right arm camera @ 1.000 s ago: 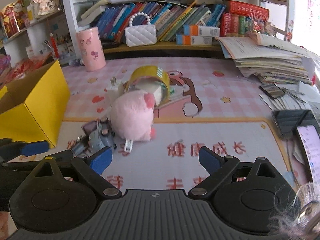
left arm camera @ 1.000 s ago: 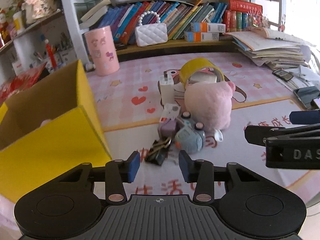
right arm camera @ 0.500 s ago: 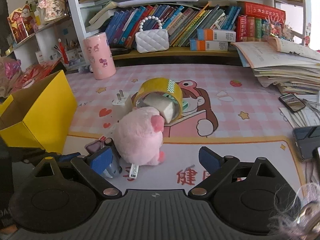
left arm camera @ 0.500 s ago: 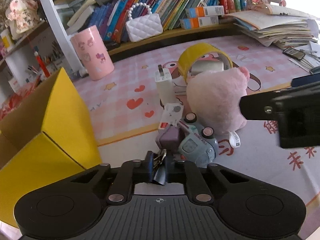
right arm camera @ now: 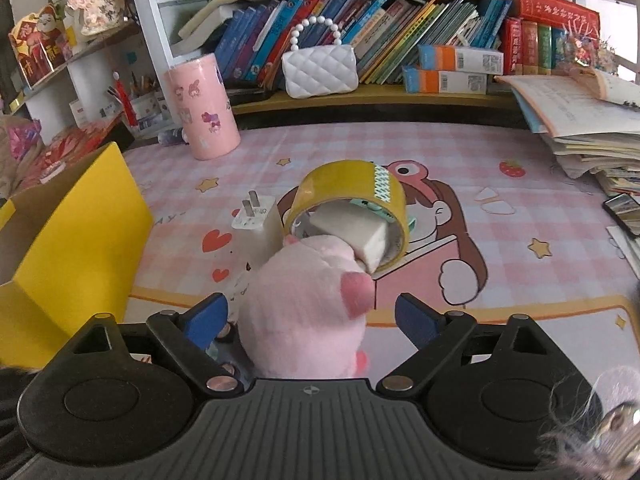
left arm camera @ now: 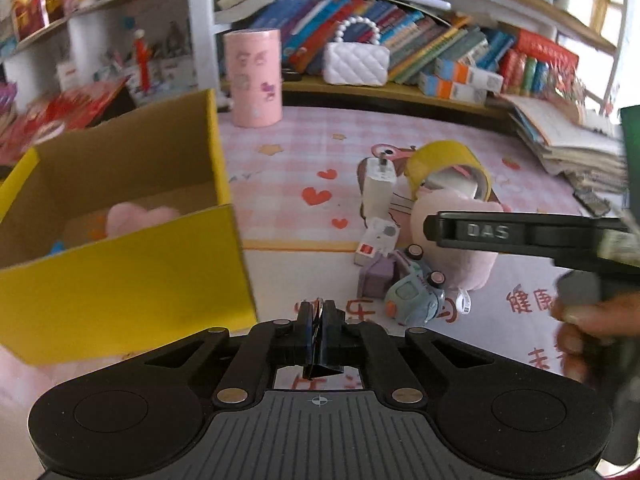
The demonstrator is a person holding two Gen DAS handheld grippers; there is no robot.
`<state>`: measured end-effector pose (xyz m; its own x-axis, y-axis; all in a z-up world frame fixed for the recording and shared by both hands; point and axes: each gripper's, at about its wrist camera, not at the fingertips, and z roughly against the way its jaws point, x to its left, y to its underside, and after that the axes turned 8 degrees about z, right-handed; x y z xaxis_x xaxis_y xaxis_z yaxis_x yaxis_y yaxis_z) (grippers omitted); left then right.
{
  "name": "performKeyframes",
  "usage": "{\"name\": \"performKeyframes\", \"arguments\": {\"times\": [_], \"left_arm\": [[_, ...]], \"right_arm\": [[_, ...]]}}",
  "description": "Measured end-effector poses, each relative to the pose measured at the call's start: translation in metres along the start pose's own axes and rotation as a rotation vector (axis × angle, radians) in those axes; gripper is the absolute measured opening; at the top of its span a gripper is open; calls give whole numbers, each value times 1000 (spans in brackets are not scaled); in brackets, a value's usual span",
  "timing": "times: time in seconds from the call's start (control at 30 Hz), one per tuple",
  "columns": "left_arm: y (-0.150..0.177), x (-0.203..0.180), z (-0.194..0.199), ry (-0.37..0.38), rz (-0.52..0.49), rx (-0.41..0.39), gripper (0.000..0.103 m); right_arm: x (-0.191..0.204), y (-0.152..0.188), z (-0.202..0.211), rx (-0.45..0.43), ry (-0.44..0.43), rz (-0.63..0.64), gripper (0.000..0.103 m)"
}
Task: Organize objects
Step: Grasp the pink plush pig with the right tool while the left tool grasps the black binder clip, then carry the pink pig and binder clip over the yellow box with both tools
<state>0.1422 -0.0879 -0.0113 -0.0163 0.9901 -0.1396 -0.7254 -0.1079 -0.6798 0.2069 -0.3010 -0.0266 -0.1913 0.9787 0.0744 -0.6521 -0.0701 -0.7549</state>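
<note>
Yellow box (left arm camera: 132,268) already holds a pink toy (left arm camera: 138,218), and your left gripper (left arm camera: 319,322) is pinched tight on a binder clip (left arm camera: 320,364) beside it. Your right gripper (right arm camera: 310,320) gapes wide around the plush (right arm camera: 304,304); tape (right arm camera: 352,184), charger (right arm camera: 260,220) and toy car (left arm camera: 416,298) lie on the mat.

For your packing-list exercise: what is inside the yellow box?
In the yellow box, a pink plush lies on the floor, with a small blue scrap beside it. The near wall hides the rest.
</note>
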Motion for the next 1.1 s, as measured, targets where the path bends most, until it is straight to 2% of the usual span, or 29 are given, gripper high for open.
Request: {"name": "performKeyframes", "arguments": {"times": [0.1, 0.13, 0.17, 0.2, 0.27, 0.43, 0.67, 0.87, 1.1], "left_arm": [[3, 8, 8, 12, 38, 1, 2], [4, 10, 10, 15, 48, 1, 2], [4, 12, 12, 19, 60, 2, 2], [5, 14, 14, 26, 72, 3, 2], [5, 18, 17, 37, 88, 0, 2], [6, 26, 24, 67, 100, -13, 2], [13, 38, 33, 107, 107, -17, 2], [25, 50, 53, 127, 88, -35, 2], [41, 84, 83, 104, 110, -59, 2]], "right_arm": [[-3, 0, -12, 27, 0, -27, 85], [-4, 0, -15, 38, -6, -37, 79], [-5, 1, -18, 48, -20, -46, 69], [-5, 1, -18, 51, -36, -49, 64], [-2, 0, -12, 45, -17, -30, 61], [3, 3, 23, -1, -8, 3, 60], [10, 18, 72, 1, 26, -59, 61], [42, 36, 94, 13, 17, -17, 61], [90, 55, 110, 32, -27, 58, 61]]}}
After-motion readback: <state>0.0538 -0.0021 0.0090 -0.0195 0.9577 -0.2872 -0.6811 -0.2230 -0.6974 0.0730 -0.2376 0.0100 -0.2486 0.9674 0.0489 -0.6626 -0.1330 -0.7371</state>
